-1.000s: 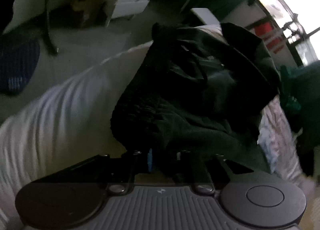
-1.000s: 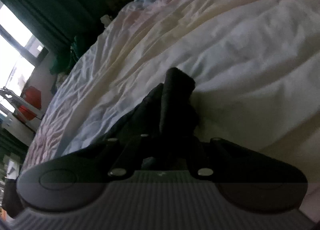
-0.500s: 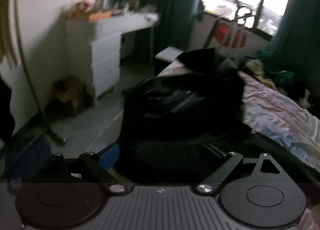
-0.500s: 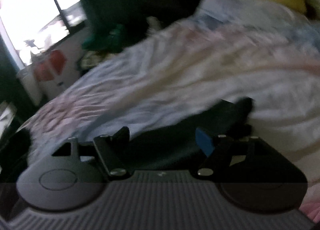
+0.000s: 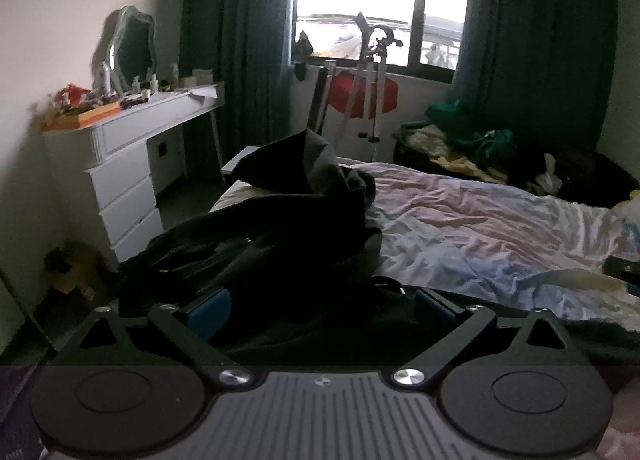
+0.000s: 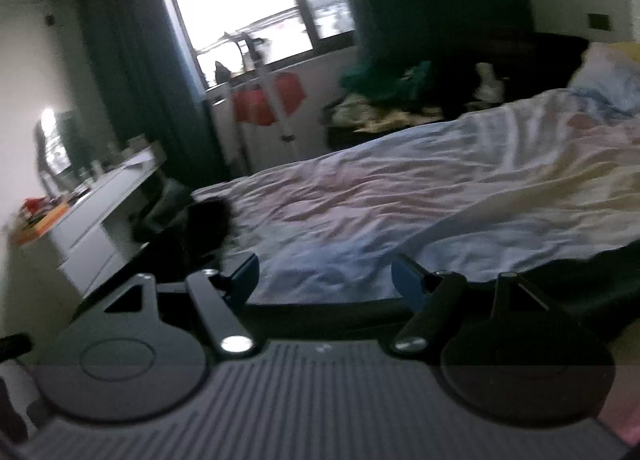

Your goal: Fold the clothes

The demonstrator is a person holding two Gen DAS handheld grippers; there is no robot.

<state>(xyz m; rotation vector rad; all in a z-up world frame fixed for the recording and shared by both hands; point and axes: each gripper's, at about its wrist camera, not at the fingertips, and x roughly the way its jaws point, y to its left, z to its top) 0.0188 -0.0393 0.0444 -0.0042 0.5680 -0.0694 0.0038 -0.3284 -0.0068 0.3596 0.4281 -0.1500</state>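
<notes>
A pile of black clothes [image 5: 280, 228] lies on the near left corner of the bed [image 5: 480, 228]. My left gripper [image 5: 320, 308] is open, its blue-padded fingers [image 5: 210, 310] spread just above the near dark garment, holding nothing. My right gripper [image 6: 326, 280] is open and empty, raised over the bed's pale sheet [image 6: 400, 212]; a black garment edge [image 6: 580, 284] lies below and to its right, and part of the dark pile [image 6: 204, 224] shows at the left.
A white dresser [image 5: 132, 164] with clutter and a mirror stands left of the bed. A tripod [image 5: 368, 100] and red chair stand by the window. Green and yellow clothes [image 5: 464, 140] are heaped beyond the bed. Dark curtains flank the window.
Both grippers opened and let go of the black garment. Both lifted and tilted up from the bed, so the views now face the window.
</notes>
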